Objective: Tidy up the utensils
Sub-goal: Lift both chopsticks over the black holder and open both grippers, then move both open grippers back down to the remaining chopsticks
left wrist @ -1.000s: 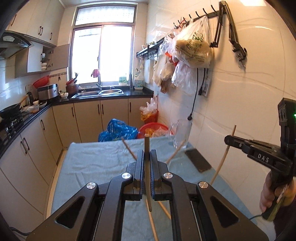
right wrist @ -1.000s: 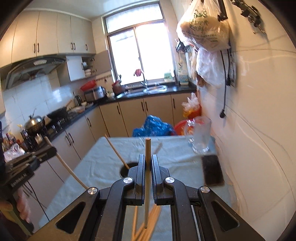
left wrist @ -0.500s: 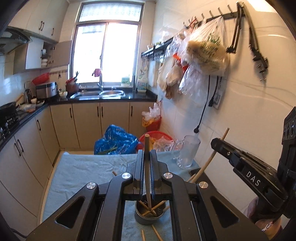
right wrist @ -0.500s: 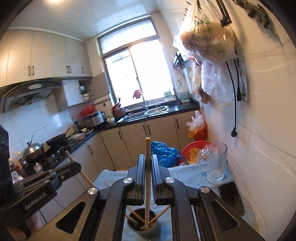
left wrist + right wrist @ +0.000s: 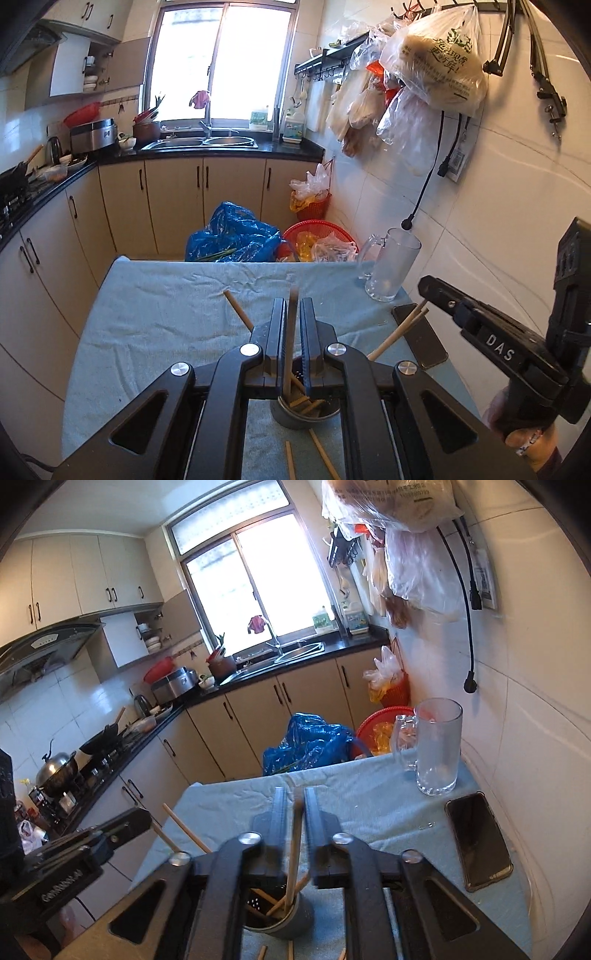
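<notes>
Kitchen: cabinets, a window over a sink (image 5: pixel 225 141) at the far end, a stove on the left, plastic bags hanging on the tiled right wall. A counter covered with a light blue cloth (image 5: pixel 162 314) fills the near part of both views.

Containers: a grey perforated utensil holder (image 5: pixel 291 921) stands at the near edge of the cloth, just under both grippers, with several wooden chopsticks leaning in it at mixed angles, tips sticking out left and right. An empty glass mug (image 5: pixel 437 747) stands upright at the far right of the counter. A dark phone (image 5: pixel 478 840) lies flat near it, on the near side. Loose chopsticks (image 5: pixel 321 454) lie on the cloth nearer than the holder.

Left gripper (image 5: pixel 292 343): fingers almost closed, clamped on one chopstick (image 5: pixel 289 347). Its long axis is close to vertical, lower end down inside the holder, top end poking above the fingers.

Right gripper (image 5: pixel 295 825): fingers opening, a clear gap on either side of the right chopstick (image 5: pixel 295 845) standing between them; pads not pressing it. That stick is near upright, tilted a bit, lower end already in the holder.

A hand (image 5: pixel 524 435) shows at the near right under the right gripper in the left wrist view.
</notes>
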Motion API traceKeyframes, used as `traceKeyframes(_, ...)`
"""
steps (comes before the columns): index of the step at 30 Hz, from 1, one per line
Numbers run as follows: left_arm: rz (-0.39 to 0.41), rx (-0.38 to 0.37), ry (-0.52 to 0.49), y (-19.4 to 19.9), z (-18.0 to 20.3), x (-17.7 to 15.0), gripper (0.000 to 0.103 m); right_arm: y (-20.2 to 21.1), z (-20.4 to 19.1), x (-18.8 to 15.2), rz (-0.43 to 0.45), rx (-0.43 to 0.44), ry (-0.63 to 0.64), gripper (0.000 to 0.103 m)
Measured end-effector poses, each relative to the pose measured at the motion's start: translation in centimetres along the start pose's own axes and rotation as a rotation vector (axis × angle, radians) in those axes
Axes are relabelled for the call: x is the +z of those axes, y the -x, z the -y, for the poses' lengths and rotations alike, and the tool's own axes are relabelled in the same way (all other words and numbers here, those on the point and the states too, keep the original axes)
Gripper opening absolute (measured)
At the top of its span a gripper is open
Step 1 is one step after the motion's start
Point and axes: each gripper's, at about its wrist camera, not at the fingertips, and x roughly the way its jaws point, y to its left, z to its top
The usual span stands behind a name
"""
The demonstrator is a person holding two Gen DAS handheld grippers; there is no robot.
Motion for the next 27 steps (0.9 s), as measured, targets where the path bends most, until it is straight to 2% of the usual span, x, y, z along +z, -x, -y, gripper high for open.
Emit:
traceKeyframes(1, 0.003, 0.000, 0.002, 0.3, -0.1, -0.1, 0.012, 0.1, 0.0, 0.0, -0.001, -0.001, -0.001, 0.029)
traceKeyframes(2, 0.009, 0.003, 0.002, 0.8, -0.1, -0.2, 0.019, 0.2, 0.1, 0.0, 0.000, -0.001, -0.004, 0.039)
traceKeyframes(3, 0.014, 0.005, 0.001, 1.3, -0.2, -0.2, 0.022, 0.4, 0.1, 0.0, 0.004, -0.004, -0.006, 0.042)
traceKeyframes(4, 0.024, 0.011, -0.002, 1.9, -0.2, -0.3, 0.026, 0.7, 0.1, 0.1, 0.008, -0.007, -0.006, 0.042)
traceKeyframes(8, 0.061, 0.027, -0.017, 4.6, -0.3, -0.8, 0.031, 2.6, -0.1, 0.5, 0.023, -0.021, 0.006, 0.044)
traceKeyframes(11, 0.105, 0.035, -0.020, 7.4, -0.5, -1.5, 0.042, 4.5, -0.3, 0.5, 0.036, -0.033, 0.019, 0.049)
traceKeyframes(16, 0.136, 0.062, -0.039, 11.0, -1.0, -3.5, 0.051, 7.7, -0.6, -0.4, 0.018, -0.057, 0.074, 0.057)
traceKeyframes(18, 0.130, 0.071, -0.042, 12.0, -1.3, -4.8, 0.057, 8.6, -0.5, -1.2, -0.007, -0.073, 0.109, 0.061)
traceKeyframes(22, 0.079, 0.074, -0.050, 12.0, -1.7, -7.6, 0.058, 9.7, 0.2, -4.0, -0.097, -0.102, 0.171, 0.070)
traceKeyframes(27, -0.066, 0.062, -0.043, 8.7, -1.7, -12.3, 0.058, 8.2, 2.2, -10.0, -0.313, -0.132, 0.218, 0.070)
